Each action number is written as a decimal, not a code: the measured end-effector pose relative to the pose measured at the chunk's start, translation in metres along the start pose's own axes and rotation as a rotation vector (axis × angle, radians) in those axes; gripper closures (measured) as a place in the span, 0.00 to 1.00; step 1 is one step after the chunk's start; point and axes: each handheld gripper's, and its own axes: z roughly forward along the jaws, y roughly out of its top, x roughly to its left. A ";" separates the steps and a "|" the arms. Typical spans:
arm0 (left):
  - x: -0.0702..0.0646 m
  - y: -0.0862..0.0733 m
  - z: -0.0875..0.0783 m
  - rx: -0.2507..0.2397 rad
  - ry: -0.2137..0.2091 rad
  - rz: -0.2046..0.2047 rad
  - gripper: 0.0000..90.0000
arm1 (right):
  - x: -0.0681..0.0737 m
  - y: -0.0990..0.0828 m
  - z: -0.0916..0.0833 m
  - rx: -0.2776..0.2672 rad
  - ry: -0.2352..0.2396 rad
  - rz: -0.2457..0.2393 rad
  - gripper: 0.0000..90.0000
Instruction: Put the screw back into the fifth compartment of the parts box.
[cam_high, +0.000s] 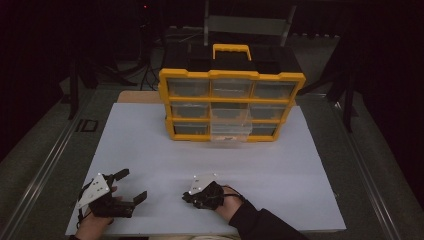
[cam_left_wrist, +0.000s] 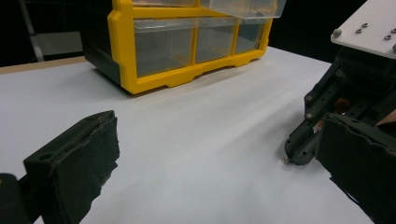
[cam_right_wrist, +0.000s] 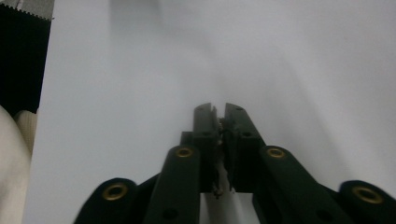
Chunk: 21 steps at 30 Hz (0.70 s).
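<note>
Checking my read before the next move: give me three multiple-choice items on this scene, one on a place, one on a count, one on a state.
1. Where does the organizer stand?
A) at the board's far end
B) between the grippers
C) on the floor

2. How many drawers does its front show?
A) four
B) six
C) nine

3. How is the left gripper?
A) open
B) shut on a drawer
C) shut on a cable

Answers:
1. A, it sits at the far end of the white board.
2. C, three rows of three.
3. A, its jaws stand wide apart over bare board.
</note>
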 end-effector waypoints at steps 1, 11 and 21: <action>0.000 0.000 0.000 0.002 0.000 0.002 0.01 | 0.000 0.000 0.000 0.004 0.000 0.005 0.97; 0.000 0.000 0.000 0.001 0.000 0.001 0.01 | -0.006 0.010 -0.014 -0.015 0.019 0.038 0.98; 0.000 0.000 0.000 -0.001 0.000 -0.001 0.01 | -0.015 0.031 -0.052 -0.090 -0.015 0.025 0.97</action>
